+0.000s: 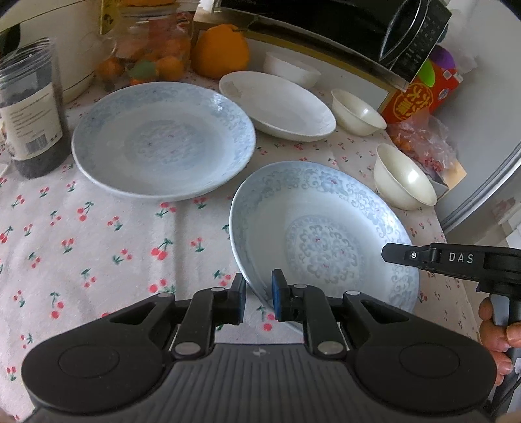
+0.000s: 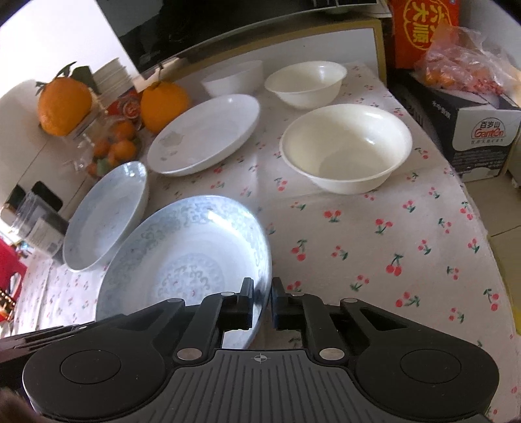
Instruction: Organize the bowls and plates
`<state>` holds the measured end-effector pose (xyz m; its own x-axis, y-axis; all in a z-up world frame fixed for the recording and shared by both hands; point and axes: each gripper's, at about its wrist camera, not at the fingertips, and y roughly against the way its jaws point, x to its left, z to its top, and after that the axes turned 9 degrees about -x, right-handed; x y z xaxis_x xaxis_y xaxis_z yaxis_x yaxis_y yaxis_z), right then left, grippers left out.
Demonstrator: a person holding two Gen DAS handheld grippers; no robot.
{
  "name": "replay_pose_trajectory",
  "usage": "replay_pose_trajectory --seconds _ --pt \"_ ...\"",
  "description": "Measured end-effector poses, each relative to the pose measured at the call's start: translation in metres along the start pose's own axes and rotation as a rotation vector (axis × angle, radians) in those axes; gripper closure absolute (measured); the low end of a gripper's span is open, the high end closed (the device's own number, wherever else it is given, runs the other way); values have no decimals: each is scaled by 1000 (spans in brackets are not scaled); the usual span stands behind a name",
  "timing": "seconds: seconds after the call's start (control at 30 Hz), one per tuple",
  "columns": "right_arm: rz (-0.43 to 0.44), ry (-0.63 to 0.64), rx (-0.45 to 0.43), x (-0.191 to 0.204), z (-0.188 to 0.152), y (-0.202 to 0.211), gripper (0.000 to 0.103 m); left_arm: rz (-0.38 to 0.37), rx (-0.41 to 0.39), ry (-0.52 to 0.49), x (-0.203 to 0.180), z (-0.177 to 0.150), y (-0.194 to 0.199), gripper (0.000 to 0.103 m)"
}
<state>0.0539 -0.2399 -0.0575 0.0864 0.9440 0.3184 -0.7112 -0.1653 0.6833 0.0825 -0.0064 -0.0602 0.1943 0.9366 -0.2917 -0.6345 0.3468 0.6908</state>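
Observation:
A blue-patterned plate [image 1: 325, 234] [image 2: 185, 260] is tilted up off the cherry-print tablecloth [image 1: 97, 247]. My left gripper [image 1: 258, 297] is shut on its near-left rim. My right gripper [image 2: 261, 301] is shut on its right rim and shows as a black finger in the left wrist view [image 1: 407, 255]. A second blue plate [image 1: 162, 143] [image 2: 104, 218] lies beyond it. A white plate [image 1: 276, 104] [image 2: 205, 133] and three cream or white bowls [image 1: 403, 177] [image 1: 356, 112] [image 1: 289, 68] stand further back; the nearest bowl [image 2: 345, 146] is ahead of my right gripper.
Oranges [image 1: 219, 52] [image 2: 164, 104], a glass jar of small fruit [image 1: 153, 42] and a dark-filled clear canister [image 1: 29, 107] stand at the back left. A black appliance [image 1: 342, 29] and a red box [image 1: 420, 94] are at the back. The table's edge [image 2: 501, 260] curves on the right.

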Motion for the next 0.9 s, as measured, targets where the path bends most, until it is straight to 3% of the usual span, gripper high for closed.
replay_pose_trajectory --seconds 0.27,0.83,0.9 --pt "-14 -9 12 -4 2 -7 91 45 11 -24 -12 1 -4 89" --pt "-49 23 11 4 1 -6 89 46 23 -31 -13 4 -4 88" --pt "-59 31 5 5 1 -4 89 50 22 -32 -12 5 -2 83"
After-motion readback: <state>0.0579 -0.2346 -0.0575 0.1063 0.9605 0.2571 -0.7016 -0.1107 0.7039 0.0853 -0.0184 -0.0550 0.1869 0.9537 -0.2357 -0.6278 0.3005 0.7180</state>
